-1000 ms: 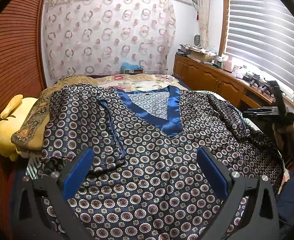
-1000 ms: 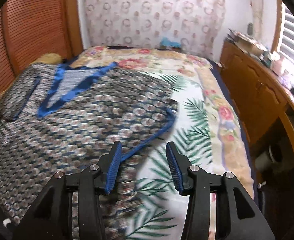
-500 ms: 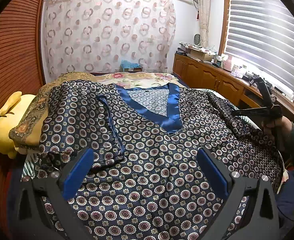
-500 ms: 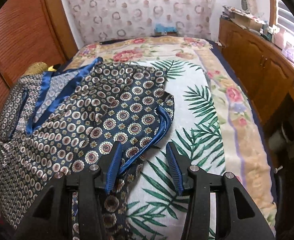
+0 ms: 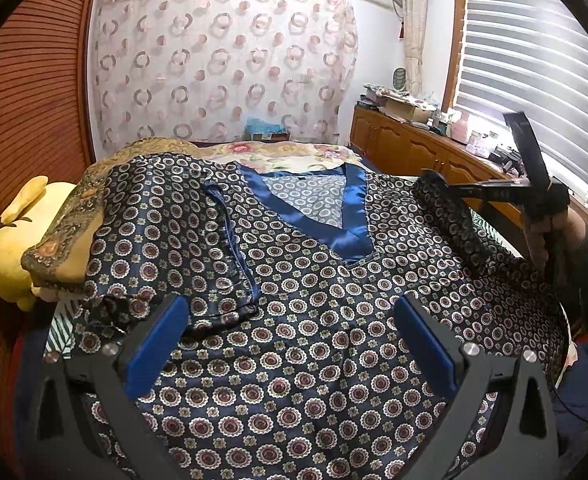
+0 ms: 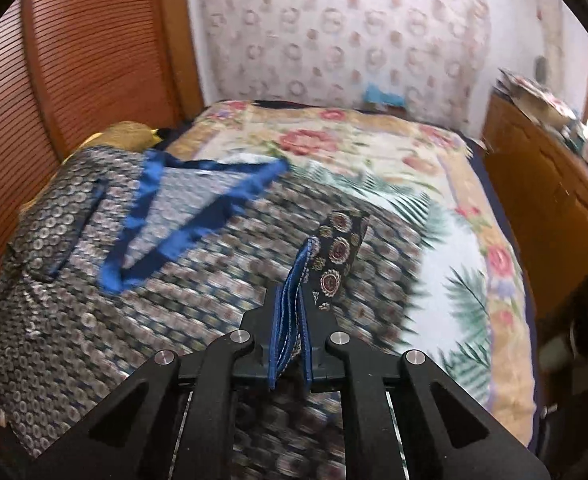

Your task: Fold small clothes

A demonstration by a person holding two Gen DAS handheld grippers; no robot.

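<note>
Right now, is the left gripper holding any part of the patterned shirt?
No, the left gripper is wide open above the patterned shirt, with no cloth between its blue fingers.

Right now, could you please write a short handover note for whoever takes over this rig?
Right gripper: shut on the blue-trimmed cuff of the right sleeve, lifted off the bed.
Left gripper: open, holding nothing, above the lower front of the navy satin circle-print V-neck top.
The top lies face up on the floral and palm-leaf bedspread. Its left sleeve is already folded in over the chest.
Left to do: carry the right sleeve inward across the body, then fold the body up. Its hem is out of view.
</note>
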